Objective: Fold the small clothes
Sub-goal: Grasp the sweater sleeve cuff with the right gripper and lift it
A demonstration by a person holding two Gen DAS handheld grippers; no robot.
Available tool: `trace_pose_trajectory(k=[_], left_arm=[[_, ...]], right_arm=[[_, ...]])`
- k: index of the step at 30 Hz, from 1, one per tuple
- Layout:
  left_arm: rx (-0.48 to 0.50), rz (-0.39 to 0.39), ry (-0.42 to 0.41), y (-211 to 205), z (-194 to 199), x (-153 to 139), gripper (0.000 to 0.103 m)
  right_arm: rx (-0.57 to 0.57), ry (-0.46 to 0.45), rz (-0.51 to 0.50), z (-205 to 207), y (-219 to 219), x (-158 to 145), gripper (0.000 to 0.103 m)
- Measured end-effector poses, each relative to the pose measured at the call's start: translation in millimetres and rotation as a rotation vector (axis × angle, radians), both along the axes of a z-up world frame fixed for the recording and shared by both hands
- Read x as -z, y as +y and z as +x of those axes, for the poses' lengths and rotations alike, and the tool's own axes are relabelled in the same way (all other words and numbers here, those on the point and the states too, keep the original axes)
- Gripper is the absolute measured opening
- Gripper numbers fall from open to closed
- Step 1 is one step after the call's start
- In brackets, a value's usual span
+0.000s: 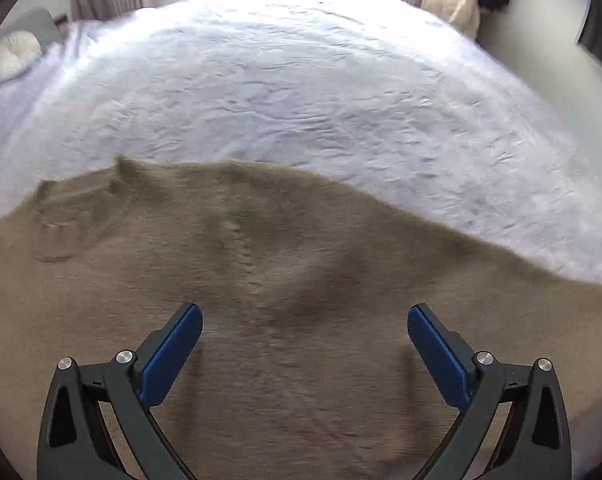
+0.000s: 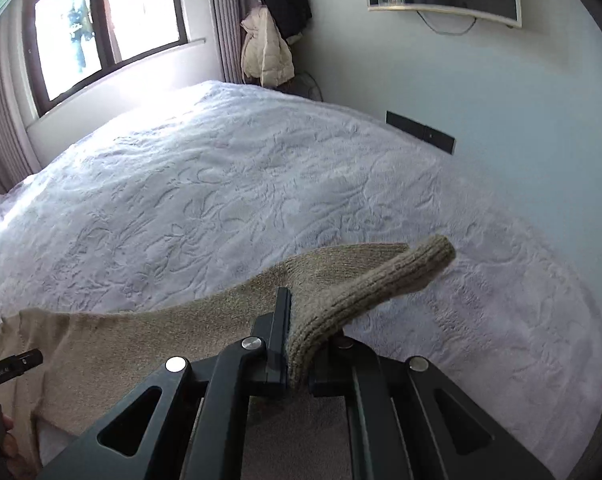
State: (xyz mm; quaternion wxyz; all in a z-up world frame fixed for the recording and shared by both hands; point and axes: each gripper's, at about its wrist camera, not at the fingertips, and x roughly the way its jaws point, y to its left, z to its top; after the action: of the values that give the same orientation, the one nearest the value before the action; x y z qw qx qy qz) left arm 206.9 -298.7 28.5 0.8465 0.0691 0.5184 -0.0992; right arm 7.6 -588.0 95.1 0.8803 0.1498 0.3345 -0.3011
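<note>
While left claw (image 1: 305,320) gapes, right claw (image 2: 291,312) pinches sweater (image 2: 333,292).

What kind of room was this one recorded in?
Most likely a bedroom. A bed with a white textured cover fills both views, a pillow lies at one end, and coats hang on the wall beside a curtained window.

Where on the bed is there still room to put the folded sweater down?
The white bedspread lies bare from the brown sweater's far edge up to the window and hanging coats. The near side is crowded: the sweater sprawls there, open left tongs over it, right tongs shut on its ribbed edge.
</note>
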Motion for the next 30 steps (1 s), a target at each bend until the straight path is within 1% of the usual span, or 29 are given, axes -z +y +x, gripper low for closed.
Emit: trace_pose_trajectory(k=[1,2,3,4,6,7,9,11,12,14,16,20,21,23,25,28,30], left_arm=[[0.04,0.099,0.028,-8.6,-0.5,13.4,0.103],[0.083,0.119,0.045,-12.5,-2.9,19.9,0.103],[0.098,0.1,0.029,-8.1,-4.3,15.8,0.103],[0.095,0.06,0.037,0.6,-3.8,8.8,0.103],[0.04,-0.062,0.065,31.4,-0.2,-9.0,0.103],[0.015,-0.107,0.056,49.6,0.6,-18.5,0.103],[-0.017,-0.126,0.023,81.5,2.1,-32.1,0.103],[-0.043,-0.123,-0.01,117.9,5.6,-38.8,0.103],[-0.06,-0.115,-0.021,135.8,1.5,-40.8,0.103],[-0.096,-0.107,-0.028,170.5,8.3,-41.3,0.103],[-0.146,-0.11,-0.036,210.4,7.0,-38.4,0.103],[-0.229,-0.148,-0.028,278.4,9.1,-28.5,0.103],[-0.251,-0.162,-0.027,297.2,9.1,-26.6,0.103],[-0.281,-0.17,-0.025,318.0,11.2,-24.3,0.103],[-0.311,-0.186,-0.027,342.2,11.5,-21.6,0.103],[-0.353,-0.209,-0.02,378.2,9.0,-17.1,0.103],[-0.38,-0.221,-0.017,396.7,7.6,-13.6,0.103]], right_arm=[[-0.01,-0.005,-0.028,1.8,7.9,-9.1,0.006],[-0.025,-0.01,-0.048,5.7,15.3,-17.6,0.006],[-0.044,-0.019,-0.074,9.7,27.8,-27.9,0.006],[-0.065,-0.028,-0.102,14.5,40.9,-37.9,0.006],[-0.109,-0.049,-0.157,23.5,70.7,-55.9,0.006],[-0.131,-0.06,-0.183,28.4,87.9,-64.6,0.006],[-0.177,-0.073,-0.22,40.9,118.5,-77.9,0.006],[-0.237,-0.089,-0.252,55.2,157.5,-90.4,0.006],[-0.264,-0.094,-0.26,61.8,175.1,-94.5,0.006],[-0.33,-0.1,-0.279,77.6,218.2,-100.4,0.006],[-0.391,-0.096,-0.302,93.3,262.6,-100.0,0.006],[-0.505,-0.067,-0.327,126.9,345.1,-84.5,0.006],[-0.533,-0.053,-0.327,132.5,363.3,-75.2,0.006],[-0.589,-0.019,-0.333,150.7,404.9,-59.6,0.006],[-0.629,0.013,-0.345,166.2,436.5,-40.7,0.006],[-0.677,0.075,-0.342,189.9,476.2,-7.3,0.006],[-0.704,0.118,-0.317,200.3,497.5,15.4,0.006]])
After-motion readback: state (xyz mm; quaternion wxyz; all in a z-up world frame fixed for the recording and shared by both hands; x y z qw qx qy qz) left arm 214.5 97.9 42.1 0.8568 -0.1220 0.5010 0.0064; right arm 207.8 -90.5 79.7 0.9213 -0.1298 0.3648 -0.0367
